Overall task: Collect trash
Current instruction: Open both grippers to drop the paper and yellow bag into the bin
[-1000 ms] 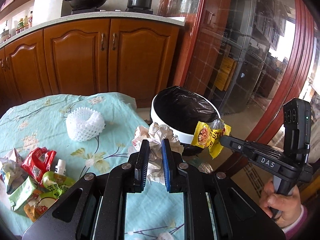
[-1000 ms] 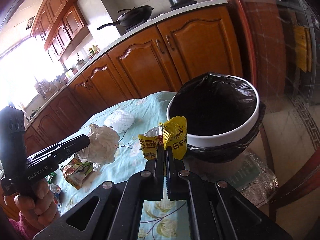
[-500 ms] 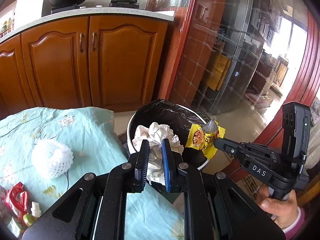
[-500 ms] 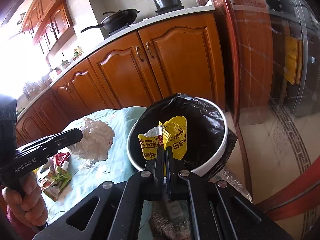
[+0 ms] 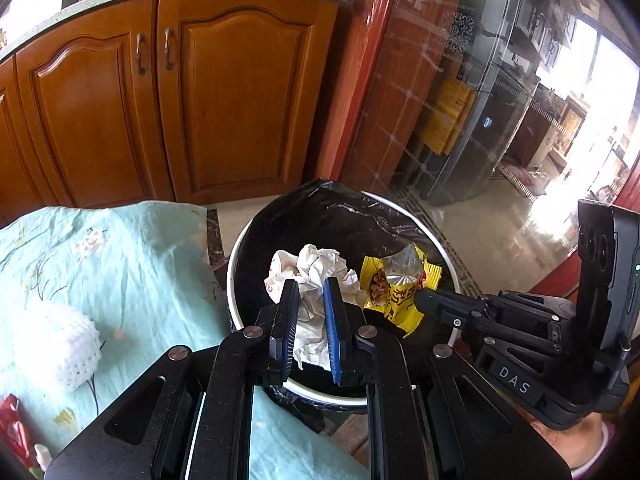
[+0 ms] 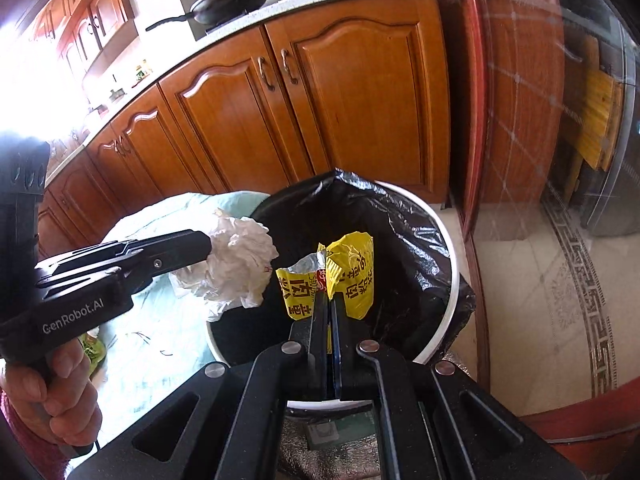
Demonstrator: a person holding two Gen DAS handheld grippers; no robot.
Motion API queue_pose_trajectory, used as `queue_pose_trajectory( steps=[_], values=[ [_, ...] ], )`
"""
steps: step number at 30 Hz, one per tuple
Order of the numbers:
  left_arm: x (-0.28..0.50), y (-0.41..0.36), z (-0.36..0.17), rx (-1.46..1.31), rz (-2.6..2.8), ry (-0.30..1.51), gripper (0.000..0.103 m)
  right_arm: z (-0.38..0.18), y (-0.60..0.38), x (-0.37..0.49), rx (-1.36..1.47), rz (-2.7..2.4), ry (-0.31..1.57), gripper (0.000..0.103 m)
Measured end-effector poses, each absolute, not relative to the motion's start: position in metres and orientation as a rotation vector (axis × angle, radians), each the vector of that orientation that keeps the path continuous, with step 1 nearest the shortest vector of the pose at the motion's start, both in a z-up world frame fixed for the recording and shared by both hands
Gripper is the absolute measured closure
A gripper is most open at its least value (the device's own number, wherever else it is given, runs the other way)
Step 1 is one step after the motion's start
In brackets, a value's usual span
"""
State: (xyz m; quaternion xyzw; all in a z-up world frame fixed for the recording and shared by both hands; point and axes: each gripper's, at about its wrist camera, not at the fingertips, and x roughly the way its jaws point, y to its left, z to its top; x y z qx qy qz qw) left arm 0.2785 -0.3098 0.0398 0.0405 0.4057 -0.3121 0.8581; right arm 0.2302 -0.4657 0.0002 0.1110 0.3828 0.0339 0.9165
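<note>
A white bin (image 5: 236,264) lined with a black bag (image 6: 416,240) stands beside the table. My left gripper (image 5: 311,286) is shut on a crumpled white paper wad (image 5: 316,268) and holds it over the bin's opening. My right gripper (image 6: 329,298) is shut on a torn yellow snack wrapper (image 6: 352,276), also above the open bin. In the left wrist view the yellow wrapper (image 5: 396,284) hangs just right of the wad. Seen from the right wrist, the paper wad (image 6: 240,260) hangs at the left gripper's tip (image 6: 206,246) over the bin's left rim.
A table with a pale green flowered cloth (image 5: 120,264) lies left of the bin. A white foam fruit net (image 5: 60,344) and a red wrapper (image 5: 10,428) rest on it. Wooden cabinets (image 5: 224,92) stand behind, a glass door (image 5: 460,100) to the right.
Both grippers have carried their trash from over the table edge rightward to above the bin's opening. The table and its litter have slid left and out of view.
</note>
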Motion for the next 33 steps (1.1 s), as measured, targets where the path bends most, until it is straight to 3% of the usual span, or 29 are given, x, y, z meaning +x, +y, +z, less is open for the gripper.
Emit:
queue_pose_trajectory(
  steps=[10,14,16,20,28,33],
  values=[
    [0.286,-0.323,0.025,0.099,-0.662,0.891,0.088,-0.014,-0.473,0.238,0.243,0.057,0.817,0.101],
    [0.285,-0.324,0.025,0.105,-0.66,0.9,0.085,-0.016,-0.476,0.24,0.263,0.053,0.827,0.094],
    [0.283,-0.322,0.026,0.103,-0.656,0.897,0.077,-0.017,-0.478,0.24,0.276,0.052,0.828,0.09],
    [0.28,-0.31,0.031,0.068,-0.645,0.882,0.06,-0.013,-0.479,0.234,0.296,0.053,0.808,0.077],
    [0.259,-0.268,0.045,-0.03,-0.623,0.854,0.059,0.006,-0.47,0.206,0.345,0.063,0.716,0.058],
    [0.238,-0.229,0.05,-0.056,-0.565,0.819,0.056,0.012,-0.457,0.185,0.397,0.078,0.652,0.033]
  ],
)
